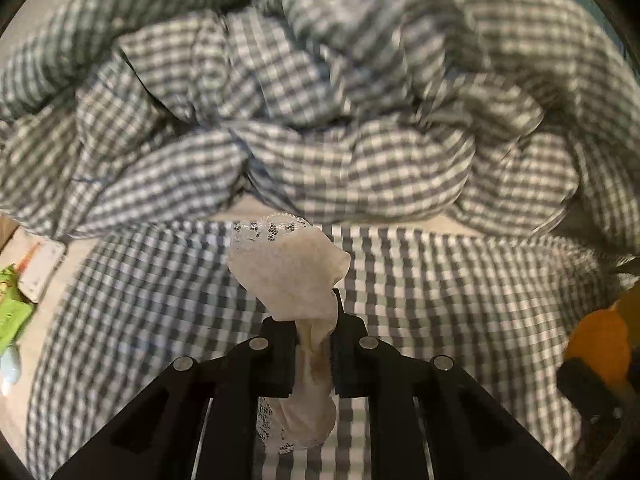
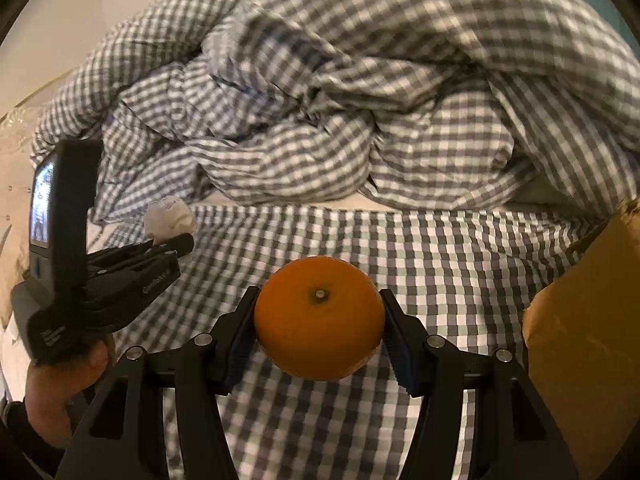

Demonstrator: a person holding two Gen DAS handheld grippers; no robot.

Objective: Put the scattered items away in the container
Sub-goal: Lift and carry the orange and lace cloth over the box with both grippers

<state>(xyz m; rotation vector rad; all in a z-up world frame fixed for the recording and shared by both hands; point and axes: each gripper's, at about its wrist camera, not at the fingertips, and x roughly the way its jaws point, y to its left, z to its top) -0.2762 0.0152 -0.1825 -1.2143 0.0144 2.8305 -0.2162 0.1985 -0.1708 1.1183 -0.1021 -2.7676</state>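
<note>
Home bedroom: rumpled gingham duvet (image 1: 320, 92) heaped on matching bedsheet (image 2: 400, 248).

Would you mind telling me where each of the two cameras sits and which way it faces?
Left wrist: on the left gripper, looking down along its jaws at the checked bed sheet; jaws pinch a pale lace-trimmed cloth.
Right wrist: on the right gripper, facing the same bed; jaws clamp an orange; a hand holds the left gripper at left.
Shared: the rumpled checked duvet, sheet, cloth and orange.
</note>
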